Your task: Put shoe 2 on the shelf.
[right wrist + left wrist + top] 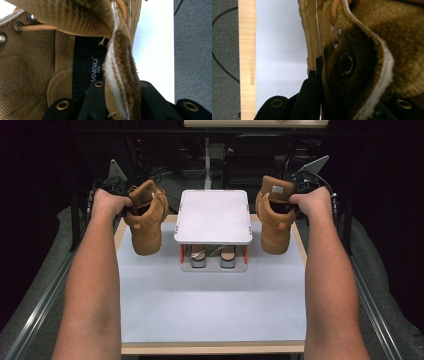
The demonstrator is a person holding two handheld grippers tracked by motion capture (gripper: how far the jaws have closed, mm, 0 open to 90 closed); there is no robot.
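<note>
Above the white mat (210,305) on the table, I have a tan boot in each claw, both lifted clear of the surface. My left gripper (116,195) pinches the left boot (146,217) by its collar; in the left gripper view one black jaw lies flat against the outer suede of the boot's upper (362,62), beside two metal eyelets, and the other jaw is hidden behind the material. The jaws are pressed tight on that flap. The boot hangs with its toe pointing down and toward me, over the left edge of the mat.

My right gripper (299,192) does the same with the right boot (274,217). In the right gripper view the two jaws squeeze the folded edge of the boot's collar (120,82) between them, one jaw inside the boot over the black insole (86,65) with its printed label, the other outside. This boot hangs over the right edge of the mat, toe down.

Between the two boots, well apart from each, stands a small white rack (214,215) with red posts, its flat top bare. On its lower shelf sits a pair of shoes (212,256), side by side.
</note>
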